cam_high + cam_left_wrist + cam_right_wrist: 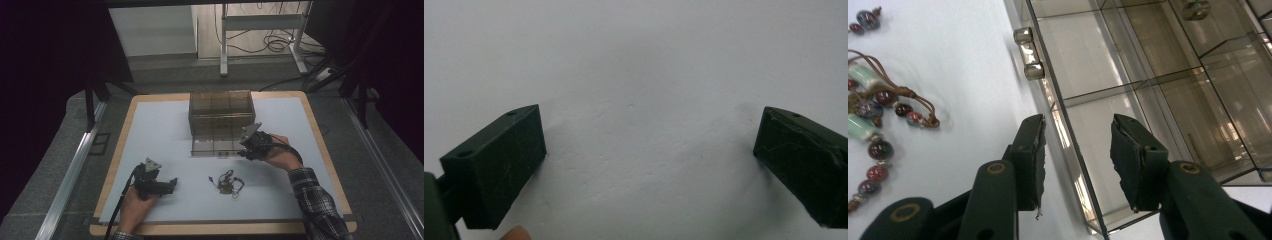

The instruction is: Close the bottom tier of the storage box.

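Box (1128, 90): one, of clear smoky plastic split into compartments, its open lid lying flat toward the person, its thin front edge between the right gripper (1075, 160), jaws parted and not pressing it. One beaded cord (226, 182) lies nearby. Left gripper (649, 145) gapes wide over bare table (165, 130).

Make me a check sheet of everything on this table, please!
Surface: pale mat on a wood-edged table.
Job's things: clear brown compartment box, its front drawer pulled out; beaded cord bracelets lying loose on the mat.
Clutter: nothing seen.
Grippers: left tongs open over bare mat, nothing between the jaws; right tongs open, astride the drawer's front wall, pads not pressing it.
Cables: one black cable trails from each tong; more cables on the floor behind.
Surroundings: metal desk legs, dark curtains.
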Tool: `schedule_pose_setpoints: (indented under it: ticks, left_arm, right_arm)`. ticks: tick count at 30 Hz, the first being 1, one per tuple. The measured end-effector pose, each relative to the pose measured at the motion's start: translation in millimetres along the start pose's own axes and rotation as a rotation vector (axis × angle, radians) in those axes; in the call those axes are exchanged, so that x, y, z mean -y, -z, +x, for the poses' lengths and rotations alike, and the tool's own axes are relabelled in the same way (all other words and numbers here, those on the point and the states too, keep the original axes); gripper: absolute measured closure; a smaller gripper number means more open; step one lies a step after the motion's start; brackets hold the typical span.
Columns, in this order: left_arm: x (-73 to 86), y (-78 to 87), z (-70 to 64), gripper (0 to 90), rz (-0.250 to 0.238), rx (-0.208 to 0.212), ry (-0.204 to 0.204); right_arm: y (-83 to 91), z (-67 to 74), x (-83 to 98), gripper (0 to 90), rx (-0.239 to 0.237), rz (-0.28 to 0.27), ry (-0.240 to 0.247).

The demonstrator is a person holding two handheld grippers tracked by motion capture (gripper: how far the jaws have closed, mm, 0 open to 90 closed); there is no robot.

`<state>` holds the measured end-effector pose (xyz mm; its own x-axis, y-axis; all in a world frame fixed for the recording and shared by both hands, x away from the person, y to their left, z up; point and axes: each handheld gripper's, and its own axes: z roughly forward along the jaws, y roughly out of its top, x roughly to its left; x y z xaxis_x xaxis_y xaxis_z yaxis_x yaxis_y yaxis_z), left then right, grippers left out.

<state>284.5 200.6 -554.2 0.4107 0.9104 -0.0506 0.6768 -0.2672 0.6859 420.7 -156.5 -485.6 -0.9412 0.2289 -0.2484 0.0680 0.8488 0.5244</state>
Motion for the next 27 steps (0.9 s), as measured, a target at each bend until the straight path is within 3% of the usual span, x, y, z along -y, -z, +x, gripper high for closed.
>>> schedule_pose_setpoints:
  ticks: [27]
  left_arm:
    - [0.1,0.0,-0.2,0.5,0.000,0.000,0.003]
  right_arm:
    - [12.9,26.6,10.5,49.9,0.024,-0.090,-0.132]
